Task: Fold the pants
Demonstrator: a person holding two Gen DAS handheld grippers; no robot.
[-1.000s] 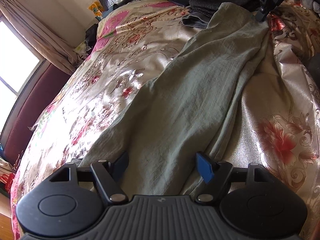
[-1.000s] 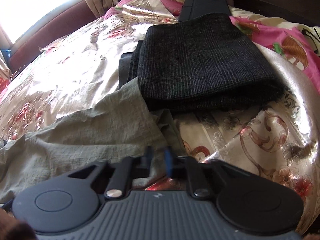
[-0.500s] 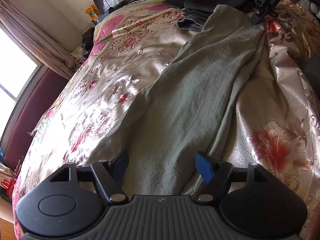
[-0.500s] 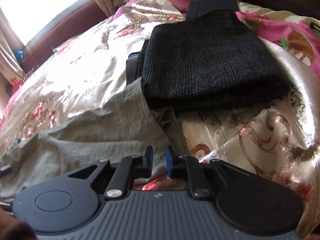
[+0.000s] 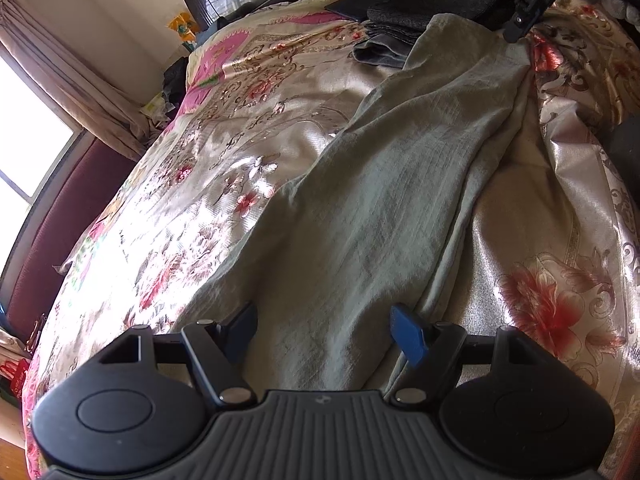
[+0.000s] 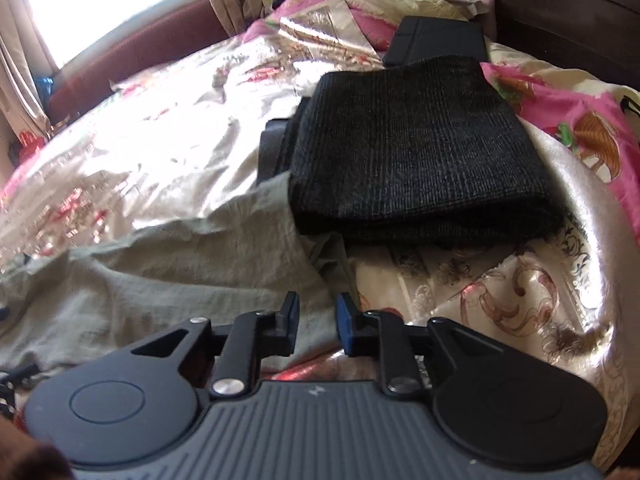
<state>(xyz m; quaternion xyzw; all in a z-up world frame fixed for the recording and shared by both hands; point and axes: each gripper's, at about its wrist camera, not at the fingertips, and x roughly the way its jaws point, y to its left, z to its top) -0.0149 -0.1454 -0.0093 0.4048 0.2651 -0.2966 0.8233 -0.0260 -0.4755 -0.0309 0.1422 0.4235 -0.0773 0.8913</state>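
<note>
Two grippers over grey-green pants (image 5: 360, 200) spread across floral bedspread (image 5: 224, 152), running 6 to 1 o'clock; left gripper (image 5: 324, 328) released, jaws wide above cloth; right gripper (image 6: 317, 320) just easing apart, cloth edge beneath the gap, unpinched; black folded garment (image 6: 420, 152) at 12 o'clock

The near end of the green pants (image 5: 360, 208) is hidden behind the left gripper (image 5: 324, 330). Their far edge slips under the black folded cloth (image 6: 416, 160), so its end cannot be seen. The right gripper (image 5: 520, 26) is cut off by the top edge. A grey garment (image 5: 380, 50) lies mostly covered beneath the stack.
</note>
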